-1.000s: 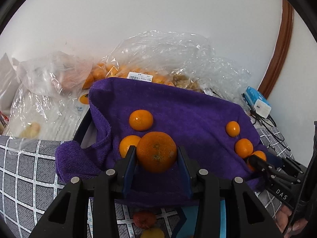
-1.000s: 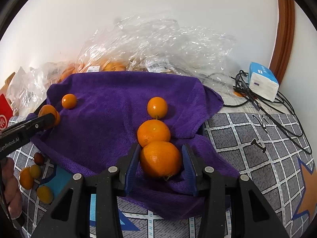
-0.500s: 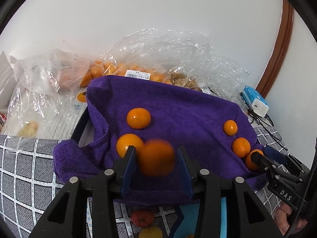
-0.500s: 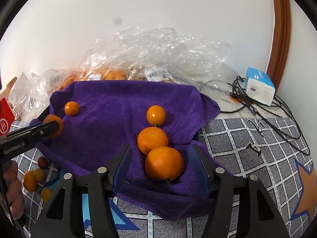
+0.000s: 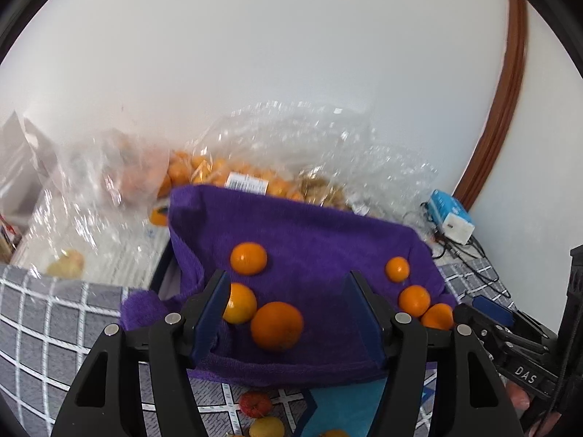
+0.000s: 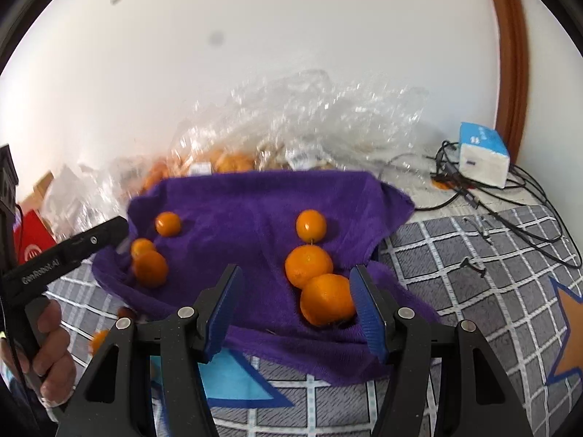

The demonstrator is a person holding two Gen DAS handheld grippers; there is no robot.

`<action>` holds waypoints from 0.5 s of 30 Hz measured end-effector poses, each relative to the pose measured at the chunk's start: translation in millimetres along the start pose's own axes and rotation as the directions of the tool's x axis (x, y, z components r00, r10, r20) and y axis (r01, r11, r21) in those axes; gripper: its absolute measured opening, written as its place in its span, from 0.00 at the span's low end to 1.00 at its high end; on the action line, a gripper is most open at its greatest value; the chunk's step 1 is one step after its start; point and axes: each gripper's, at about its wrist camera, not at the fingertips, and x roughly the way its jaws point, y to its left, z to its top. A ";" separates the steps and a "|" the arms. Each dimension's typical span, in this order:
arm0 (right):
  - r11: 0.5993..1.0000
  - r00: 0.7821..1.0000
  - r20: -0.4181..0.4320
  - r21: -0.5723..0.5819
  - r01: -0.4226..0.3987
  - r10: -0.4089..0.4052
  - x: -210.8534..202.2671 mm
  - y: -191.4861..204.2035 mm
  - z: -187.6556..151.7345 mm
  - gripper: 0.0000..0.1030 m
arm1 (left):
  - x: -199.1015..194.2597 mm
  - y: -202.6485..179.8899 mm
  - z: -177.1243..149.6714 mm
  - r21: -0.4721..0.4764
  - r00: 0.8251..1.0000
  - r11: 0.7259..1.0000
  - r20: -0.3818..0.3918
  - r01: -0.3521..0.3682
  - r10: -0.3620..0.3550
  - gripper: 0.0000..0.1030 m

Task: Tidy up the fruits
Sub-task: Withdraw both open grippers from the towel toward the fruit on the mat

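Purple towel [image 5: 309, 240] as landmark: six oranges lie on it in two rows. Left gripper [image 5: 288, 313] gapes wide, empty, over its near edge, largest orange [image 5: 277, 326] between its fingers. Right gripper [image 6: 295, 306] likewise wide, empty; another orange [image 6: 327, 304] beside its right finger.

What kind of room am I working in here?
Probably a home, perhaps a bedroom: a grey checked quilt-like cover under a purple towel of oranges, store bags of fruit against a white wall, and charger cables by a wooden door frame.
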 end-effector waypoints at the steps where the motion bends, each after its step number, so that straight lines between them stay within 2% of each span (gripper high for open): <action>1: 1.000 1.000 0.008 0.012 0.012 -0.012 -7.8 1.0 1.1 0.64 | -7.0 -2.4 3.6 0.011 1.000 1.000 0.019 -0.007 0.007 0.61; 4: 1.000 1.000 -0.007 0.022 0.017 -0.017 -21.7 5.8 3.3 0.70 | -24.6 -1.5 12.2 0.000 0.998 1.000 0.058 0.009 -0.009 0.61; 8: 0.999 0.998 -0.048 -0.007 0.032 -0.032 -32.7 16.0 0.5 0.71 | -42.9 13.7 11.6 -0.033 1.000 0.999 0.023 0.013 -0.012 0.61; 13: 0.998 0.998 -0.054 -0.065 -0.018 0.014 -36.3 33.6 -17.7 0.71 | -65.9 44.2 -13.3 -0.019 0.996 0.996 -0.006 -0.086 0.086 0.61; 15: 0.996 0.998 -0.062 -0.091 -0.007 0.001 -32.0 41.5 -24.7 0.68 | -72.7 57.9 -25.3 -0.024 0.993 0.993 -0.017 -0.120 0.119 0.61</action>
